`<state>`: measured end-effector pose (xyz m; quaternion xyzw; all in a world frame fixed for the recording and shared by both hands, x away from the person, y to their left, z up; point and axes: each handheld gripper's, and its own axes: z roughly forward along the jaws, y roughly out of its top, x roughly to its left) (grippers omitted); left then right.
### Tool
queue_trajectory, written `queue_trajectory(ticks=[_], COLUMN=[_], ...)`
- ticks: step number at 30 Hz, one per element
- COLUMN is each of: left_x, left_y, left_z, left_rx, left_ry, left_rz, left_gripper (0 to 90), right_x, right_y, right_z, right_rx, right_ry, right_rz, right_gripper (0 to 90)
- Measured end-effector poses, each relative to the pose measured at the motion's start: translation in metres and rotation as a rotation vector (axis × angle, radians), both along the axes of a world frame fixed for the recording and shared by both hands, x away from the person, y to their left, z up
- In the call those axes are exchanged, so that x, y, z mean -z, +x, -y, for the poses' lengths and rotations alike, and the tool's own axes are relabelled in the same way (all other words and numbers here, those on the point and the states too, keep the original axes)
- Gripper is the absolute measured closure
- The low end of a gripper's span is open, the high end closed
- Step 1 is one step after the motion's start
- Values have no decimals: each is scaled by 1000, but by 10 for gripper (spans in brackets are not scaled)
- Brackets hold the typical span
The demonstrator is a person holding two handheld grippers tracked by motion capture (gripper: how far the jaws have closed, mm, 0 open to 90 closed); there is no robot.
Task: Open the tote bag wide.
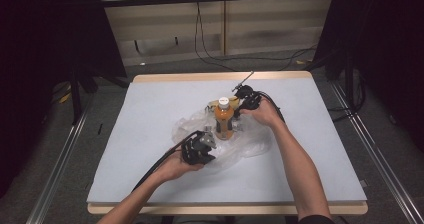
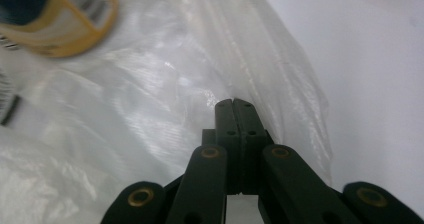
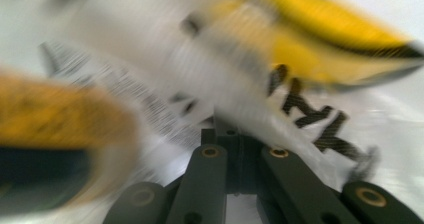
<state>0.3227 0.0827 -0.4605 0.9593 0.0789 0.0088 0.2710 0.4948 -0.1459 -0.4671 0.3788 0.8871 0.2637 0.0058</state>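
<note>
Left gripper (image 1: 202,146) is sitting at the near-left edge of the clear plastic bag (image 1: 192,126), jaws pressed together; in the left gripper view the tips (image 2: 233,106) are meeting on the film, so they are probably pinching a fold, though the film between them is too thin to confirm. The orange bottle (image 1: 224,120) with white cap is standing upright mid-table, in or on the bag. Right gripper (image 1: 245,104) is sitting just right of the bottle, behind it. Judgement: the bag is being worked around the bottle; the left should be keeping its pinch low and steady while the right is lifting the far edge slowly, so the bottle is not tipping. Right gripper view is motion-blurred: jaws look closed, grip on the bag unclear. The yellow item (image 3: 325,29) is unreadable.
</note>
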Motion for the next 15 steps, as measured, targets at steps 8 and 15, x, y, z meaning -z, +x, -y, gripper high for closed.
queue_trajectory(ticks=[8, 15], left_x=[-2, -2], left_y=[-30, -36], left_z=[-3, -5], left_rx=[62, 71], left_ry=[15, 11], left_rz=[-4, -6], left_gripper=[900, 900], right_x=[-1, 1], right_y=[23, 30], right_z=[-1, 9], right_rx=[105, 175], right_ry=[-71, -50], right_rz=[57, 65], right_gripper=[900, 900])
